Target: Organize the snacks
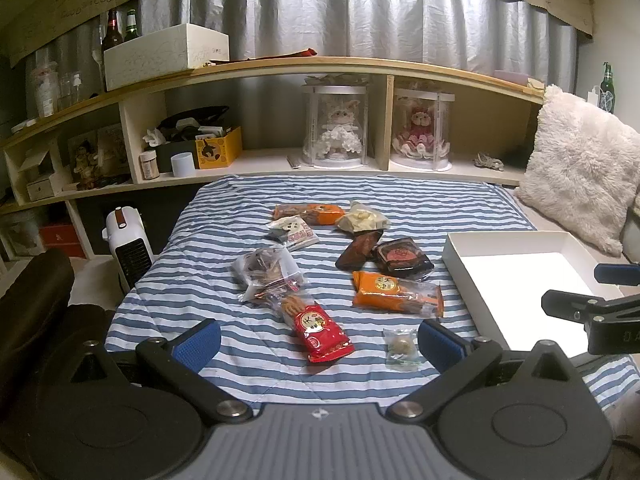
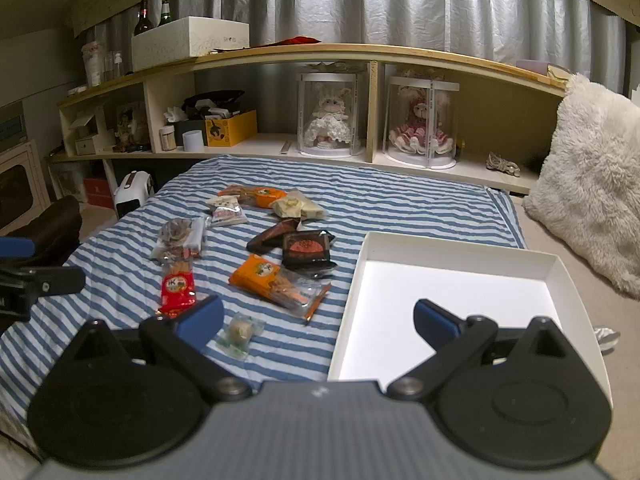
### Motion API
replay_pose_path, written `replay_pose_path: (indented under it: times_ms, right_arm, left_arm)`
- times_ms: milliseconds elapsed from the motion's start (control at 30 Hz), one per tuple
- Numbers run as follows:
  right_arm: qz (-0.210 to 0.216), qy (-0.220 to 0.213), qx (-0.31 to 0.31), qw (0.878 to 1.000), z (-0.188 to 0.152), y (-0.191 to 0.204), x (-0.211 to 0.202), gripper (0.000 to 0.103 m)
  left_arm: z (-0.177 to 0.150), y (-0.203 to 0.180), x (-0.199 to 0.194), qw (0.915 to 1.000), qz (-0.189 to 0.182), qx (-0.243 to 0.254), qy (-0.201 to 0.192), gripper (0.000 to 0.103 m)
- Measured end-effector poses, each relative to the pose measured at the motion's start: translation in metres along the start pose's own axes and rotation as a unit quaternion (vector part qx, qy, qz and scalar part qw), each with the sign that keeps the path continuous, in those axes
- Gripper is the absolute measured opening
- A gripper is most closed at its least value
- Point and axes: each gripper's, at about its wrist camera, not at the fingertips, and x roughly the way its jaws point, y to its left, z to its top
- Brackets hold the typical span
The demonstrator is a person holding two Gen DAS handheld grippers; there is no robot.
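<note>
**Snacks scattered on striped bedding, tray waiting empty**

Left wrist view: the left gripper is hovering spread wide, holding nothing, its blue ribbed pads flanking a glossy red cracker packet whose long axis is running from 11 to 5 o'clock. A small clear-wrapped candy is lying just beside the right pad.

Right wrist view: the right gripper is also gaping and unloaded. The crinkly orange biscuit packet is lying at 11 o'clock, pointing toward 4. The rectangular white cardboard tray is sitting at 1 o'clock on the quilted striped blanket.

dim room | white box glares | fisheye edges bend, dark corners
</note>
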Motion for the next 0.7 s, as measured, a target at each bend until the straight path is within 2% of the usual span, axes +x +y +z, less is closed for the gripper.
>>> replay_pose_path:
  times_ms: [367,567,700]
  right_arm:
    - [-0.001,0.001,-0.002,1.0,0.0,0.0,0.0,0.102]
    - [0.005,0.022,-0.011,1.0,0.001,0.003,0.01,0.102]
    - [0.015,0.037,-0.043,0.998,0.003,0.014,0.022,0.102]
  left_arm:
    - [0.001,-0.002,0.002,1.0,0.003,-0.002,0.003,0.103]
    - [0.002,0.003,0.019,0.9989,0.031,-0.029,0.02,0.103]
    - [0.006,0.008,0.029,0.9976,0.048,-0.042,0.027,0.103]
